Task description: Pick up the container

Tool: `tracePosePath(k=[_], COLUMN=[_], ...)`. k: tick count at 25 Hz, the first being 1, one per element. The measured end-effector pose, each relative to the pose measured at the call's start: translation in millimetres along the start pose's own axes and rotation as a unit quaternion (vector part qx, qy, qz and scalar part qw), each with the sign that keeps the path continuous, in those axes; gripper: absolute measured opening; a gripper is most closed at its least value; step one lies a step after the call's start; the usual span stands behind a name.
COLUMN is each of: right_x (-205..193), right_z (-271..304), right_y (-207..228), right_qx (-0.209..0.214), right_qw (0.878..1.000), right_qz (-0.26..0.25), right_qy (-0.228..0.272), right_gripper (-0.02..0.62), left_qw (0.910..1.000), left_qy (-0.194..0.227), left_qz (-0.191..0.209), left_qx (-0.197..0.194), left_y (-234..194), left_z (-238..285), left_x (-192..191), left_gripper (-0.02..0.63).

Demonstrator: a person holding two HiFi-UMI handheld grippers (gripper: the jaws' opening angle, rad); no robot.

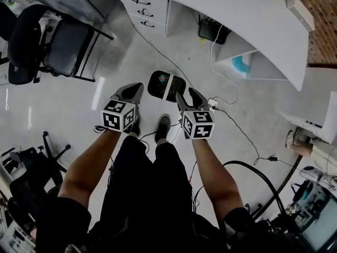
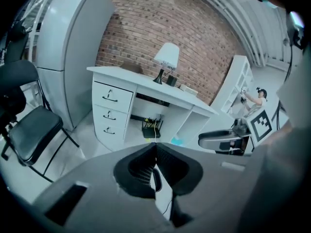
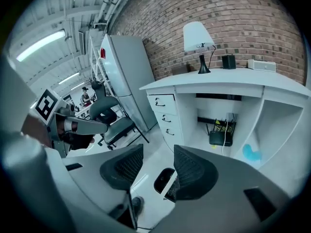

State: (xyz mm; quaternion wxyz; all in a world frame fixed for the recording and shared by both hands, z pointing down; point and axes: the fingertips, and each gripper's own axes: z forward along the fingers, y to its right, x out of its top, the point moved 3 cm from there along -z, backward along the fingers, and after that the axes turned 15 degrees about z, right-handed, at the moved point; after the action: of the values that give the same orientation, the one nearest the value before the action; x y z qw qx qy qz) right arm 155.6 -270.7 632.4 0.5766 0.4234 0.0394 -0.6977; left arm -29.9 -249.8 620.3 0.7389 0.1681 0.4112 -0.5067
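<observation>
Here, container (image 3: 163, 180) on floor (image 3: 158, 130), half hidden behind right gripper (image 3: 158, 147)

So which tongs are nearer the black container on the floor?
Right. The right tongs, open, overlap the container at its right edge in the head view; the left tongs, shut, sit just off its left.

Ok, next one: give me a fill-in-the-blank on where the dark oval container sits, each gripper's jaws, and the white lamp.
1. The dark oval container with a white stripe lies on the pale ___.
2. The left gripper has its jaws ___.
3. The right gripper has its jaws ___, with nothing gripped.
4. The white-shaded lamp stands on the white ___.
Missing words: floor; shut; open; desk.
</observation>
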Motion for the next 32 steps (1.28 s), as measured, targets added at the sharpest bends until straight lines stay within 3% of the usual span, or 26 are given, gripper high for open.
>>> tracePosePath(k=[5, 9, 18, 23, 32], right_x=[-23, -42, -103, -130, -178], right_z=[34, 64, 127, 156, 195], right_y=[13, 25, 49, 68, 92], right_qx=[-0.013, -0.026, -0.048, -0.058, -0.071], right_qw=[1.000, 0.999, 0.996, 0.995, 0.991], right_qz=[0.010, 0.022, 0.043, 0.051, 0.065], right_qy=[-0.019, -0.030, -0.059, -0.069, -0.090], right_gripper=[0.163, 0.164, 0.187, 0.190, 0.202], left_qw=[0.9995, 0.9977, 0.9960, 0.9922, 0.9920], left_qy=[-0.006, -0.036, -0.063, -0.073, -0.085], left_qz=[-0.031, -0.057, -0.055, -0.099, -0.088], left_qx=[-0.009, 0.008, -0.031, -0.022, -0.030], left_y=[-12, -27, -40, -49, -57], left_z=[22, 46, 100, 129, 167], left_x=[-28, -53, -114, -142, -193], left_gripper=[0.009, 0.009, 0.009, 0.009, 0.009])
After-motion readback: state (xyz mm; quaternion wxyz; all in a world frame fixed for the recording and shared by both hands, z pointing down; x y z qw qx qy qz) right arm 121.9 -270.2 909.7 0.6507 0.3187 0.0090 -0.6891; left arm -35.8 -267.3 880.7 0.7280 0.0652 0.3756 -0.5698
